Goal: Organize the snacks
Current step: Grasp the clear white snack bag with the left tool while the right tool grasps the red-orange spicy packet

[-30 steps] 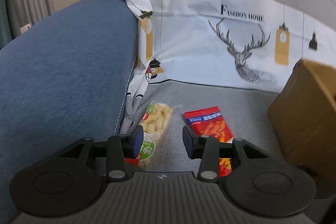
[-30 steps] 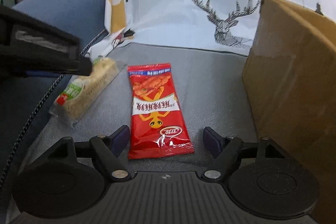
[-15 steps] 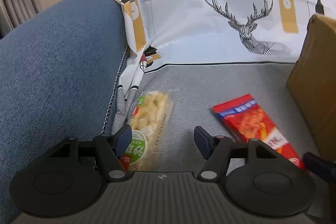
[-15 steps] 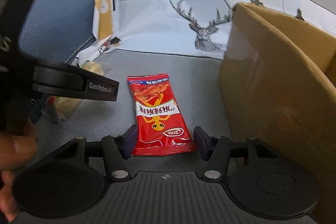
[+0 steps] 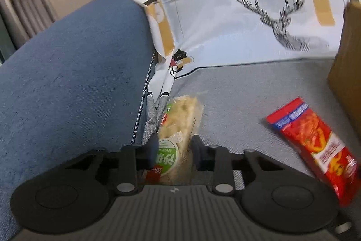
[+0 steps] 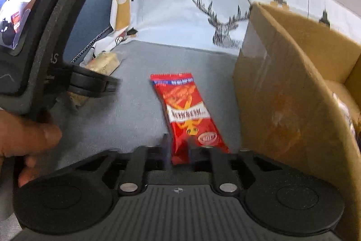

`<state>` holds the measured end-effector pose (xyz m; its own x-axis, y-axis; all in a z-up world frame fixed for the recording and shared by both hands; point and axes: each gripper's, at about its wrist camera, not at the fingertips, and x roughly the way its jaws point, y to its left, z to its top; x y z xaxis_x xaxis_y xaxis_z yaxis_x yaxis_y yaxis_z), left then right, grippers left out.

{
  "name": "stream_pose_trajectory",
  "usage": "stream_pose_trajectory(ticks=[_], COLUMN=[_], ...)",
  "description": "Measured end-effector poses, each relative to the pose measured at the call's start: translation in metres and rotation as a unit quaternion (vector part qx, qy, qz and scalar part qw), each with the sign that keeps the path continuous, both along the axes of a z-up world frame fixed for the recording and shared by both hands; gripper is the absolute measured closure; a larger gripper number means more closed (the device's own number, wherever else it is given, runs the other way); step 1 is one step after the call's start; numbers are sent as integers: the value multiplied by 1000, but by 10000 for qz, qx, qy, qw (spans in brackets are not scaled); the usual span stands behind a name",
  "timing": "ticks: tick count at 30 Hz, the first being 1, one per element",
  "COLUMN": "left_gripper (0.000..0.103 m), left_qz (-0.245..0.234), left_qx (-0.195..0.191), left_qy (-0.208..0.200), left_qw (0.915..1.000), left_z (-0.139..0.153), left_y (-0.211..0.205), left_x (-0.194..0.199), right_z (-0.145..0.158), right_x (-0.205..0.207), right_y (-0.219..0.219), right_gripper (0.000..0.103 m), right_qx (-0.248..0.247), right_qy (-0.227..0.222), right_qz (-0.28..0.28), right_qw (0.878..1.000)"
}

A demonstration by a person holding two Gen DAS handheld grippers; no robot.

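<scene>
Black left tongs [image 5: 173,150] closing round pale snack pack [image 5: 178,125] — right tongs [image 6: 178,150] pinching red packet [image 6: 187,112].

We hold the left gripper [image 5: 173,150] pitched downward, its two dark fingers [image 5: 153,146] drawn close and closing further on the pale snack pack [image 5: 178,128] that sits between them, pads against its sides. Our left hand [image 6: 24,139] wraps the handle from below, thumb forward under the body of the tool. We hold the right gripper [image 6: 178,150] at a similar downward pitch, fingers [image 6: 165,148] narrow and blurred, pinching the near end of the red snack packet [image 6: 187,114]. Both grippers sit side by side, the left one just ahead in the right wrist view.
</scene>
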<state>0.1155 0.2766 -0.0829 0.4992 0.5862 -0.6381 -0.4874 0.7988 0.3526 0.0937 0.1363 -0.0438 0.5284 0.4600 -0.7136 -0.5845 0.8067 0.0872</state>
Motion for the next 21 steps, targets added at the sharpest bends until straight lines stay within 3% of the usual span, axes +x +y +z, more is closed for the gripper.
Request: stream_pose_trajectory(ticks=[2, 5, 7, 9, 11, 16, 21], left_gripper=[92, 101, 103, 103, 103, 103, 103], left_qz=[-30, -54, -59, -35, 2, 125, 119], left_qx=[-119, -273, -359, -464, -547, -1030, -1802], left_qy=[-107, -197, -245, -330, -435, -806, -1181], left_qw=[9999, 9994, 9990, 9984, 9976, 9913, 9764], left_z=[5, 11, 14, 18, 23, 41, 58], left_y=[2, 3, 4, 5, 6, 11, 14], left_x=[-4, -8, -9, -10, -11, -23, -49], right_z=[0, -10, -17, -18, -15, -5, 15], right_x=[1, 10, 17, 17, 14, 5, -4], right_y=[6, 18, 20, 21, 22, 19, 10], right_gripper=[39, 42, 53, 80, 93, 95, 96], right_qx=[-11, -247, -269, -292, -248, -186, -102], right_qy=[-228, -356, -278, -434, -576, -724, -329], right_qz=[50, 129, 106, 94, 226, 388, 595], right_qw=[9997, 9990, 9992, 9986, 9978, 9965, 9976])
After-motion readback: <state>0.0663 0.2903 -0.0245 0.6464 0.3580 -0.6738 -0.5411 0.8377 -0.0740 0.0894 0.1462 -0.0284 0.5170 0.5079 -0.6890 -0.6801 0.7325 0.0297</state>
